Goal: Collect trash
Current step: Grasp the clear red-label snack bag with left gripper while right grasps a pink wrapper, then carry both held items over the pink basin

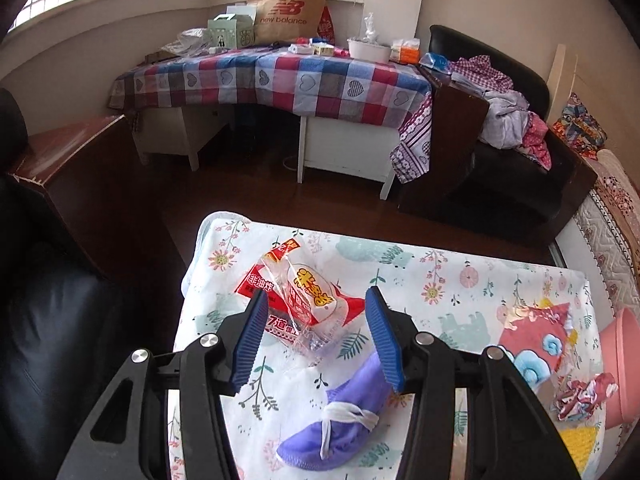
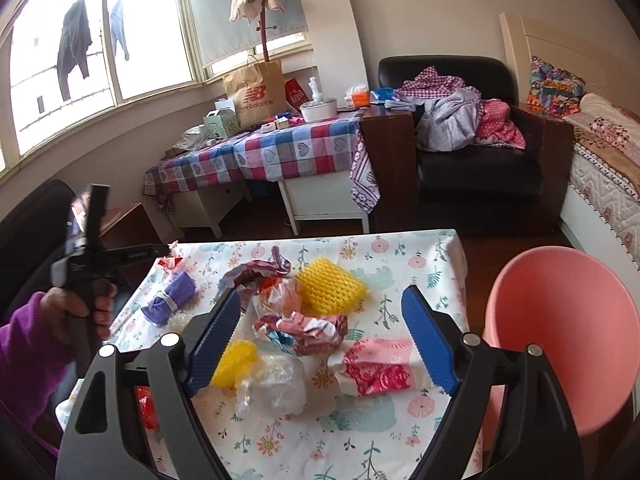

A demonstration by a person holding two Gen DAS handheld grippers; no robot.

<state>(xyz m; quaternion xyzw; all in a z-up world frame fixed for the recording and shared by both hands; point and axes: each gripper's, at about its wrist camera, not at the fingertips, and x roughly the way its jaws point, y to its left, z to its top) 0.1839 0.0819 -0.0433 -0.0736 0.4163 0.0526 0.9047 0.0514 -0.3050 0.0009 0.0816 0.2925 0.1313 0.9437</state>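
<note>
The small table (image 2: 420, 248) wears a flowery cloth, and bits of trash lie all over it. The pink bin (image 2: 560, 344) stands just beside the table's right edge, likely so trash can be dropped in with a short move. Only part of its inside shows, and no trash shows there.

The left gripper (image 1: 318, 322) hangs above the table's left end with its blue fingers (image 1: 252, 336) spread wide. It holds nothing. Between them lies a red and clear snack wrapper (image 1: 304, 300), flat on the cloth. A purple cloth bundle (image 1: 340, 420) tied with a white band lies closer to the camera, under the gripper. The fingers sit on both sides of the wrapper, so that is probably the piece this gripper will take first.

The right gripper (image 2: 324, 332) is also wide open and empty. It hovers over the pile in the middle. There a crumpled red and white paper (image 2: 308, 328) lies near a yellow foam net (image 2: 330, 290). A smaller yellow foam piece (image 2: 236, 364) touches a clear plastic bag (image 2: 272, 388). A pink patterned paper (image 2: 380, 368) lies to the right, nearer the bin.

All the trash is on the table, so the job looks barely begun. Thin wrappers and plastic are slippery and light, so they may slide out of a pinch.
</note>
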